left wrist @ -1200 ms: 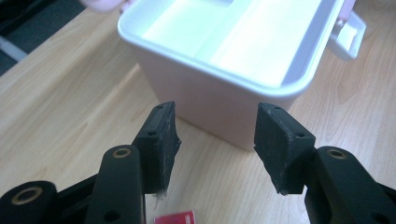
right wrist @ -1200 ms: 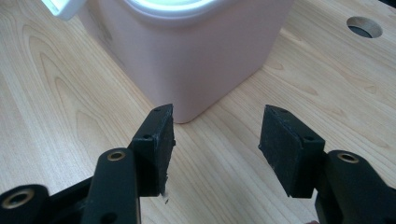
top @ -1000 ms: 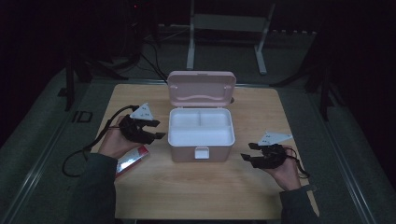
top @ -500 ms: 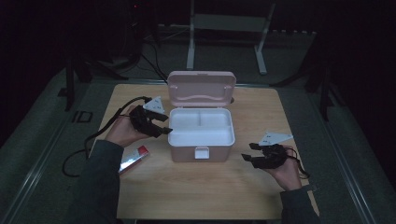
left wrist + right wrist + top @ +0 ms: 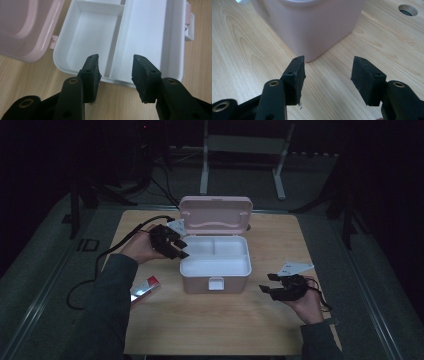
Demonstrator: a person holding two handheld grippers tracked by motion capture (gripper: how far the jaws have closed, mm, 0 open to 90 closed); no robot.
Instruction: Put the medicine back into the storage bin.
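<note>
Pink plastic lidded box (image 5: 215,265): centre of wooden surface (image 5: 210,325), lid up, white tray bare. Left gripper (image 5: 176,249): moved from red-white packet (image 5: 144,289) to box's left rim, jaws just narrowed, empty; grasp likely next. Right gripper (image 5: 272,285): half-open, empty, beside box.

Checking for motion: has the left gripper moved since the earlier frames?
Yes. The left gripper went up-table along the pink box, from front-left corner to left rim.
</note>
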